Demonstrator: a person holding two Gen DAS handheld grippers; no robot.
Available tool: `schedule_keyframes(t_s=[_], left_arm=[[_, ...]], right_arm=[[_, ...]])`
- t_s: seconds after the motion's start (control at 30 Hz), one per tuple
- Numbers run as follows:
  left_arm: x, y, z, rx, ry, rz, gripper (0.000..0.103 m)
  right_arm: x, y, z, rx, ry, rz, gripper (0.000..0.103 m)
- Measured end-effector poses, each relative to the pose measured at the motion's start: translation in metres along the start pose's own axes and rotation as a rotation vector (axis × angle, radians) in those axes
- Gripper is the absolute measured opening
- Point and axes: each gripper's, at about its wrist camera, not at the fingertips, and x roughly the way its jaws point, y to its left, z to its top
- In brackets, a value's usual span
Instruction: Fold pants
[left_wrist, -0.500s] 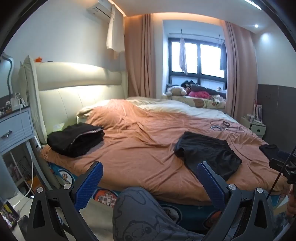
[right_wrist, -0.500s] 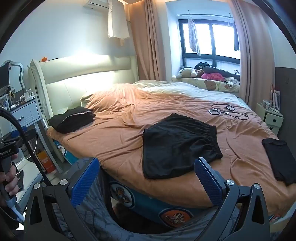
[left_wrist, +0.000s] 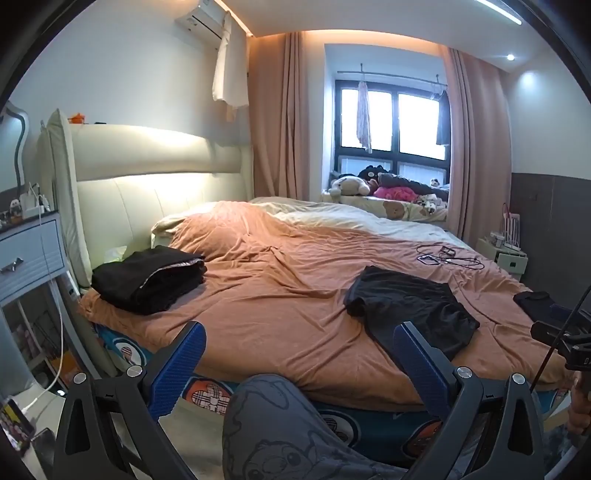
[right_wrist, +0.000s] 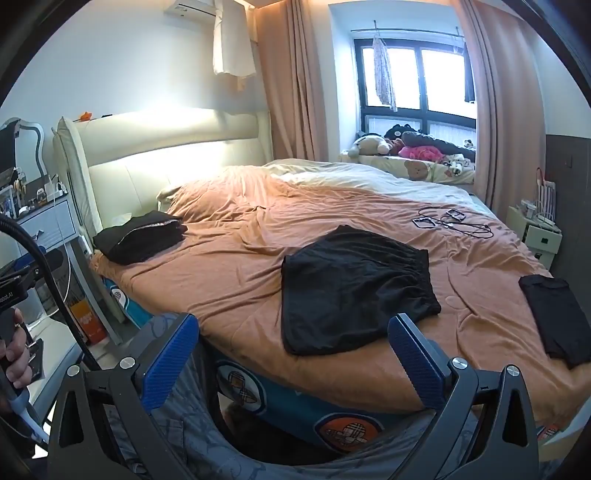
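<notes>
tgt: black crumpled fabric shorts-like pants (right_wrist: 351, 291) flat on orange bed cover (right_wrist: 229, 273), near edge | from right tongs (right_wrist: 293, 347): 12 o'clock, close; from left tongs (left_wrist: 299, 354): 1-2 o'clock, farther | long axis approx 11-to-5, waistband far | both tongs released, empty | right hand nearer, I judge

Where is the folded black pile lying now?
The folded black pile lies at the left corner of the bed, near the headboard in both views.
</notes>
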Motion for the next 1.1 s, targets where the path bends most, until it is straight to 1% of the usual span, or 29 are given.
schedule_keyframes(t_s=[0.07, 0.17, 0.37, 0.6, 1.1], left_arm=[[0.0, 0.0, -0.001, -0.002, -0.003, -0.003, 0.102], [-0.003, 0.002, -0.001, -0.005, -0.016, -0.009, 0.102], [-0.003, 0.0, -0.002, -0.004, -0.011, -0.007, 0.102], [-0.001, 0.001, -0.001, -0.001, -0.011, 0.008, 0.102], [0.0, 0.005, -0.004, -0.023, 0.0, 0.013, 0.102]], right_arm=[[-0.001, -0.003, 0.001, -0.004, -0.002, -0.005, 0.103], [0.003, 0.008, -0.002, -0.02, -0.002, -0.02, 0.103], [0.002, 0.014, -0.002, -0.046, -0.01, -0.041, 0.103], [0.004, 0.014, -0.004, -0.046, -0.005, -0.04, 0.103], [0.0, 0.012, -0.003, -0.029, -0.008, -0.043, 0.103]])
